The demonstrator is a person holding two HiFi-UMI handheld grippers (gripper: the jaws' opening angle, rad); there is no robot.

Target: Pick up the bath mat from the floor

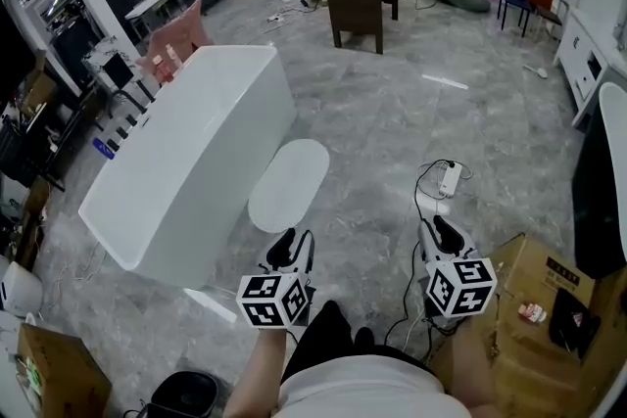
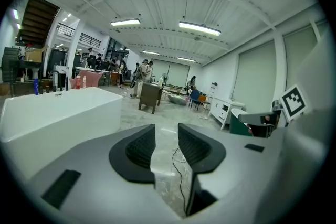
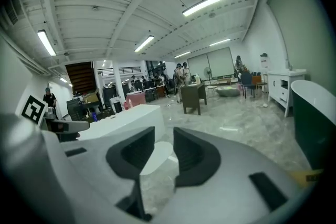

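Note:
The bath mat point(image 1: 289, 183) is a white oval lying flat on the grey marble floor, beside the near end of a white bathtub point(image 1: 196, 171). My left gripper point(image 1: 289, 245) hangs just short of the mat's near edge, jaws apart with nothing between them; the left gripper view shows only floor and a cable past the left gripper point(image 2: 166, 134). My right gripper point(image 1: 441, 230) is off to the mat's right, above the floor, and is also open and empty. In the right gripper view the mat point(image 3: 156, 158) shows through the gap of the right gripper point(image 3: 164, 136), some way ahead.
A white power strip point(image 1: 450, 177) with black cables lies on the floor near the right gripper. A cardboard box point(image 1: 534, 308) stands at the lower right, a black bin point(image 1: 184, 394) at the lower left. A dark cabinet point(image 1: 361, 0) and several people are far back.

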